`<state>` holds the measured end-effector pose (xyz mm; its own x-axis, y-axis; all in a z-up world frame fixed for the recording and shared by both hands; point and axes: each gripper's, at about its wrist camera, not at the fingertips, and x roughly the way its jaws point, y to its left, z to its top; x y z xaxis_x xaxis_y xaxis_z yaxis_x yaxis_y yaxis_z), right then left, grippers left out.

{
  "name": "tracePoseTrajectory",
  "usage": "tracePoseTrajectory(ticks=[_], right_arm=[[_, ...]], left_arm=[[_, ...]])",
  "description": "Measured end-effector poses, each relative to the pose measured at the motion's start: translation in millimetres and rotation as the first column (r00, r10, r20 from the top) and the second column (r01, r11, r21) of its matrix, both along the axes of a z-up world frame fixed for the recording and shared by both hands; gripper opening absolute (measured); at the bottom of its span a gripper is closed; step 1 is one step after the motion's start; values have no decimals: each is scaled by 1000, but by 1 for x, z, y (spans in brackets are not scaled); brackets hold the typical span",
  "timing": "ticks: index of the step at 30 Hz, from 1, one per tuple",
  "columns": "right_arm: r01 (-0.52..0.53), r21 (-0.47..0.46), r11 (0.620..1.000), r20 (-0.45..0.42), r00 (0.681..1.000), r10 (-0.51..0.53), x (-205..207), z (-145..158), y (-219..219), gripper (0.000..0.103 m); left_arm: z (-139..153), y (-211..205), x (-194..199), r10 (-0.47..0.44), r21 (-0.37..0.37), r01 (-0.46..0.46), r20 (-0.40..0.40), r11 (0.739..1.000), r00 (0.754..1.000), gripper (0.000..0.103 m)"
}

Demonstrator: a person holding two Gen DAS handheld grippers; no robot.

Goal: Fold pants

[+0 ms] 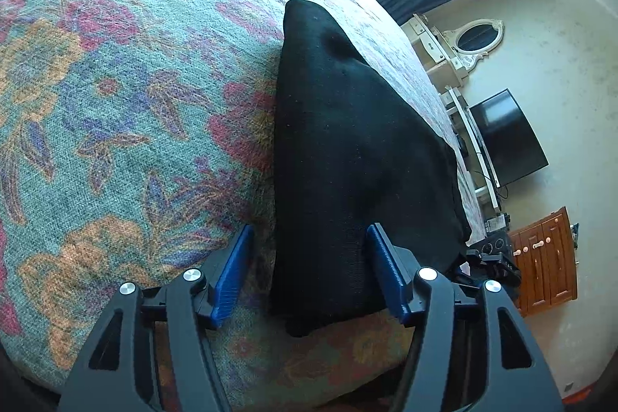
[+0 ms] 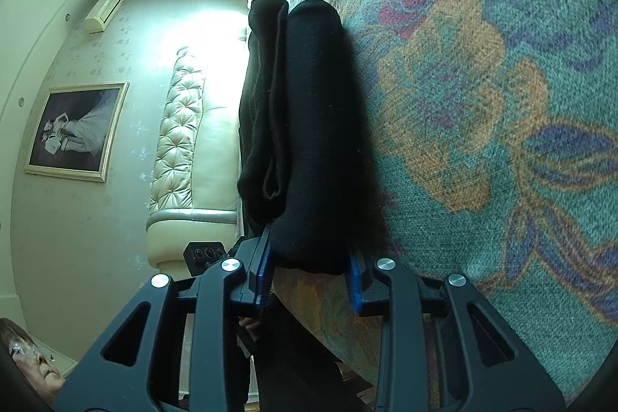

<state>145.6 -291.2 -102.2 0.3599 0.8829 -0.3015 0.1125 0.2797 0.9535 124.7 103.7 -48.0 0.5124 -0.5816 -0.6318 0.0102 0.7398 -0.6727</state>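
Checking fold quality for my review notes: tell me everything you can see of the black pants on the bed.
The black knit-looking pants are folded into a thick, compact bundle lying on the floral woven bedspread, near its edge. The right wrist view shows stacked layers with rounded fold edges. The fabric looks soft, matte and plain. The left gripper straddles one end with its jaws open, the left pad clear of the cloth. The right gripper has its jaws around the other end, both pads against the fabric.

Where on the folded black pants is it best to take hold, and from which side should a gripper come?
Probably the near end of the black pants, approached level from the bed's near edge: the floral bedspread bears the rest, and that end faces both grippers. The left gripper is already astride it; the right gripper flanks the thick folded roll.
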Motion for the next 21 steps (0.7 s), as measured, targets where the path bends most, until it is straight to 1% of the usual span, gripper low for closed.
tracePoseTrajectory(ticks=[1, 3, 4, 7, 10, 14, 18, 21], right_arm=[[1, 8, 1000, 1, 1000, -1, -1, 0, -2, 32], [9, 29, 1000, 1, 1000, -9, -2, -2, -7, 34], [15, 44, 999, 0, 1000, -15, -3, -3, -10, 35], [29, 75, 997, 1, 1000, -29, -6, -5, -18, 38], [40, 74, 996, 11, 999, -41, -8, -5, -23, 40], [57, 57, 997, 29, 998, -59, -11, -3, -26, 42], [68, 17, 998, 65, 995, -69, -19, 4, -18, 46], [85, 15, 996, 85, 993, -86, -25, 6, -19, 48]], left_arm=[[1, -1, 2, -13, -11, 13, 9, 1000, 1000, 74], [4, -6, 2, -36, -16, 37, 26, 999, 999, 79], [4, -8, 2, -43, -9, 44, 32, 999, 999, 80], [6, -15, 1, -67, 13, 67, 53, 998, 996, 82], [7, -22, -1, -87, 50, 84, 67, 995, 994, 83], [8, -26, -1, -82, 63, 78, 62, 995, 995, 84], [10, -35, -1, -71, 96, 64, 65, 993, 995, 84], [10, -39, -3, -64, 116, 55, 73, 992, 995, 84]])
